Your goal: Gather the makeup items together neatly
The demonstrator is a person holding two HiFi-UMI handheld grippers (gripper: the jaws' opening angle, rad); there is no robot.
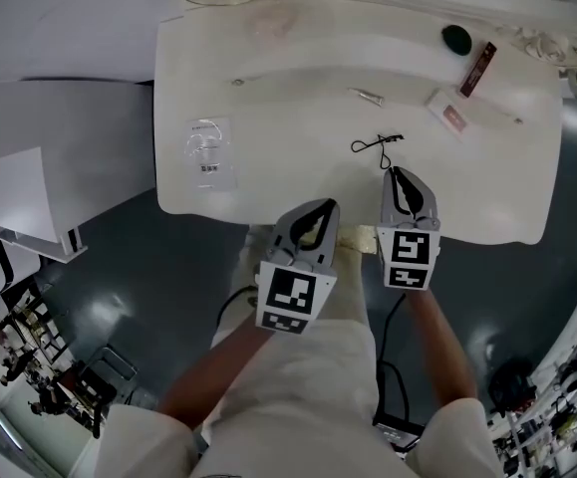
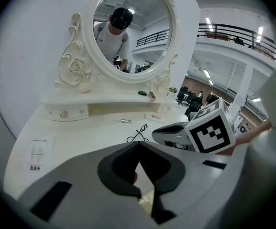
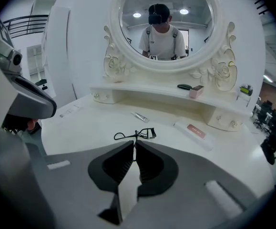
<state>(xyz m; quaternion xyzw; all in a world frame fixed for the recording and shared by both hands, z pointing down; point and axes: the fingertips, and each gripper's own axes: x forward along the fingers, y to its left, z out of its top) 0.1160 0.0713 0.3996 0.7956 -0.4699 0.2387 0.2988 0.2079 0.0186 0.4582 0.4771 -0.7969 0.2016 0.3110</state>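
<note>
Nothing is gathered yet, I judge. The bench point(image 1: 268, 118) carries everything scattered. At six o'clock the left claw point(image 1: 329, 205) and right claw point(image 1: 394, 171) hover, each pressed together, empty. A clear packet point(image 1: 208, 152) lies at nine, contents unclear; labelled box point(image 1: 447, 115), dark stick point(image 1: 478, 69), black compact point(image 1: 455, 38) towards two; eyelash curler point(image 1: 378, 144), small tube point(image 1: 368, 96) central. No tray shows.

A large open lab or workshop hall, not a home; a white carved dressing table point(image 1: 268, 167) with an oval ornate-framed mirror point(image 2: 142, 27) stands on a glossy dark grey floor point(image 1: 148, 267); a black-railed mezzanine point(image 2: 233, 32), ceiling strip lights point(image 2: 259, 31) and cluttered equipment benches point(image 1: 29, 366) surround it.
</note>
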